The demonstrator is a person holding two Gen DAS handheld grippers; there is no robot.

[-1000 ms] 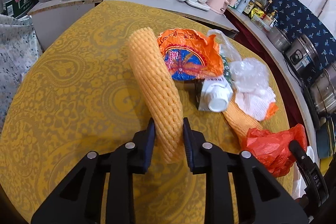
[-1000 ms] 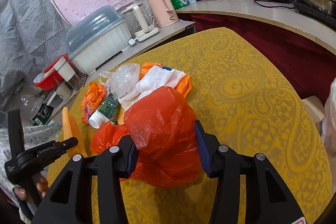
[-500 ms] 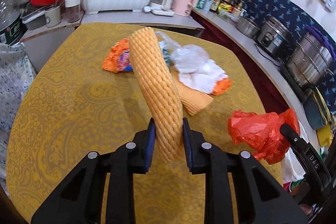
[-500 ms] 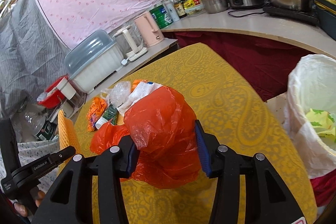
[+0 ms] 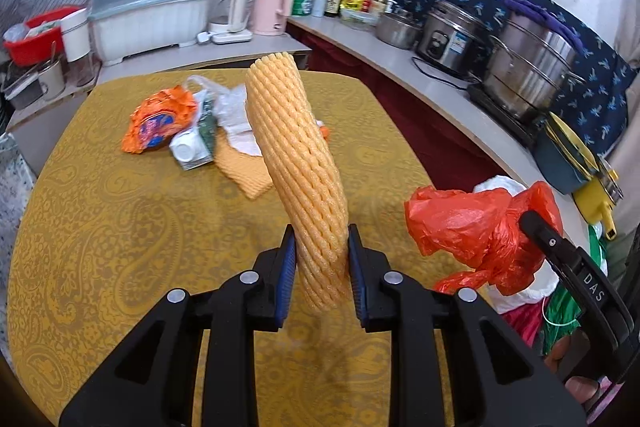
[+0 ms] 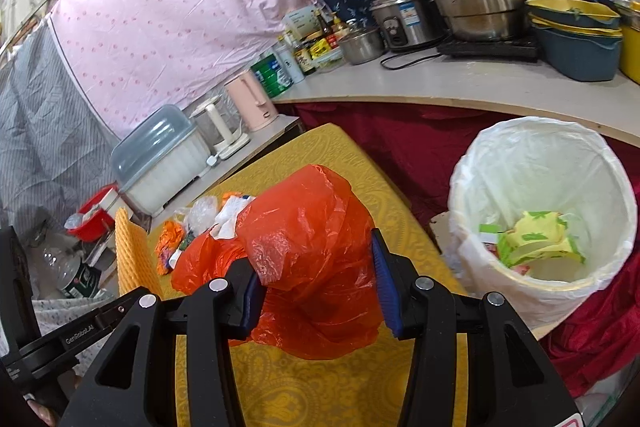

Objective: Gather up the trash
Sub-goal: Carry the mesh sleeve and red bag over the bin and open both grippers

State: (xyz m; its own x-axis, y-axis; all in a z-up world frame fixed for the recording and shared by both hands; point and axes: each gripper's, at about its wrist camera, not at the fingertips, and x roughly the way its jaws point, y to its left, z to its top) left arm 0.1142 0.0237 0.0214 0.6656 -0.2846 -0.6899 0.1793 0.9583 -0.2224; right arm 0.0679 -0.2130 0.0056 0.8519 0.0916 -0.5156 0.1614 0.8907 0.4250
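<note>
Yellow patterned tabletop point(image 5: 100, 227) carries a heap of wrappers point(image 5: 188, 131) while the left claw point(image 5: 322, 267) pinches an orange foam net point(image 5: 296, 163) above it and the right claw point(image 6: 316, 283) clamps a crumpled red bag point(image 6: 308, 247) near the white-lined bin point(image 6: 544, 211)

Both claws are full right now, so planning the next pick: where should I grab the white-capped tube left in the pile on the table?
Take the tube across its body just behind the white cap, coming from above. It lies flat with the cap toward the camera; the orange wrapper and foam sheet crowd its sides, so a low approach would snag them.
</note>
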